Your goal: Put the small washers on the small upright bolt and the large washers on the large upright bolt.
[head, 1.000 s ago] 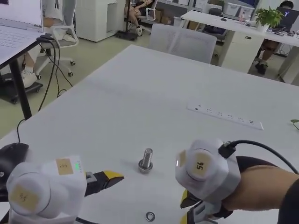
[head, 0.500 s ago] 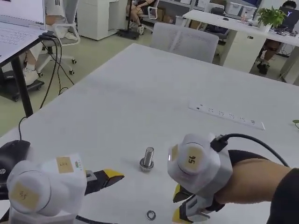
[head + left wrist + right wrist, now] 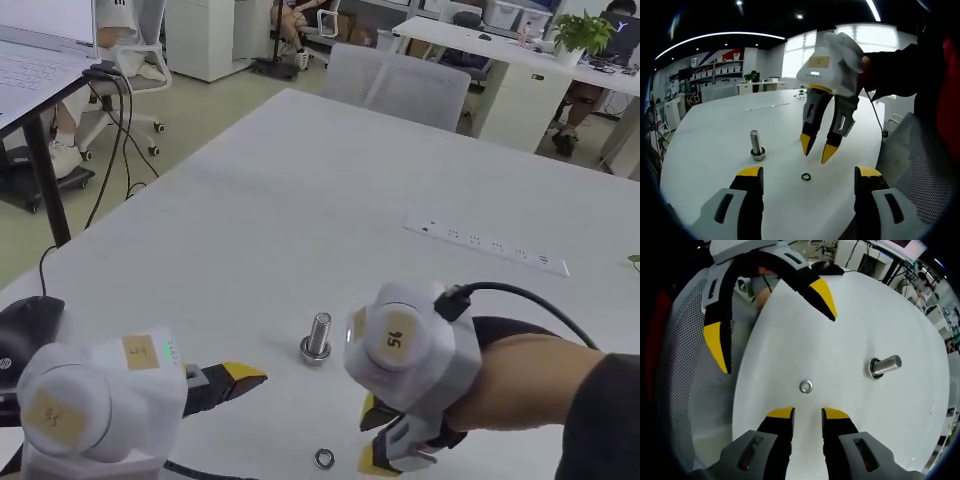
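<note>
Yellow tag on right gripper: reads "56". Jaws narrowly parted, holding nothing; tips near small washer, not touching. Washer flat on white table. Left gripper: jaws wide apart, holding nothing; tag digits unclear. Upright bolt near washer, apart from it.

One upright bolt and a single loose washer share a white workbench with two handheld grippers, the left gripper and the right gripper. Also counted are one power strip, one grey chair at the bench's far edge and one potted plant (the ring at the bolt's foot is too small to count as washers).
</note>
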